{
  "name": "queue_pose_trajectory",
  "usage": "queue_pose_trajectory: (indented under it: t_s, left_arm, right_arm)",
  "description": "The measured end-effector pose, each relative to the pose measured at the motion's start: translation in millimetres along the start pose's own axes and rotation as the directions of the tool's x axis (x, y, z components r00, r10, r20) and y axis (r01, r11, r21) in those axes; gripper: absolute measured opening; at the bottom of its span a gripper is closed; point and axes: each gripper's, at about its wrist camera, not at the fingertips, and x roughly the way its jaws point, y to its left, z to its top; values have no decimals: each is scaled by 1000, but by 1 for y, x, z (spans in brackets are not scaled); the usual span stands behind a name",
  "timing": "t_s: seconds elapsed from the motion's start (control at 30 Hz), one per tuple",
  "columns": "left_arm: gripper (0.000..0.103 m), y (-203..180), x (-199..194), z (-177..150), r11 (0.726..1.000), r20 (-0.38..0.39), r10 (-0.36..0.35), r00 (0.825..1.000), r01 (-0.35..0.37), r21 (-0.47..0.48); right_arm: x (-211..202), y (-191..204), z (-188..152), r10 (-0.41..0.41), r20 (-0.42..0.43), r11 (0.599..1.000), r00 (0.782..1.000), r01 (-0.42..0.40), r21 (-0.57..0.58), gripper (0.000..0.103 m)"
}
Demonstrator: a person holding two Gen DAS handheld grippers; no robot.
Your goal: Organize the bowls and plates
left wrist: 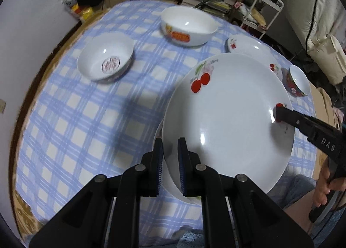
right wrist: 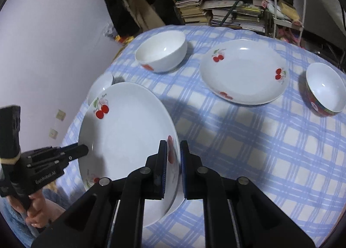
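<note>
A large white plate with red cherries [left wrist: 227, 118] is held tilted over the blue checked tablecloth [left wrist: 86, 122], gripped at two opposite sides. My left gripper [left wrist: 170, 143] is shut on its near rim, blue pads on either side of the edge. My right gripper [left wrist: 278, 113] bites the rim on the right, held by a hand. In the right wrist view the same plate [right wrist: 129, 129] sits between the right gripper's [right wrist: 173, 144] pads, and the left gripper [right wrist: 83, 150] clamps its left edge. Another white plate's rim [left wrist: 191, 200] peeks out beneath.
On the cloth stand a bowl with a pink print inside [left wrist: 106, 57], a bigger bowl with an orange label [left wrist: 188, 26], a second cherry plate [right wrist: 244, 70] and a small red bowl [right wrist: 324, 90]. Stacked books [right wrist: 216, 10] and a white rack [right wrist: 287, 5] stand behind the table.
</note>
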Motion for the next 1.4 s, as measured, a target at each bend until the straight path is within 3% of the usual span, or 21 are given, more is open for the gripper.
queue_pose_trajectory:
  t_s: [0.5,0.83,1.4]
  left_arm:
    - [12,13,32,-9,999,-60,-17,998,14,-46]
    - [12,14,48,-8,999,-90,19,996,-23,-40]
    - [12,20,65,-10,998,-154,1,988,-11,-65]
  right_arm:
    - [39,-3,-15,-31,-94,999,995,32,5,13]
    - [61,-3,-20,-56,-160,998,986,55,-7,13]
    - [65,7,-21,-127,-144,991,981,120,-55,13]
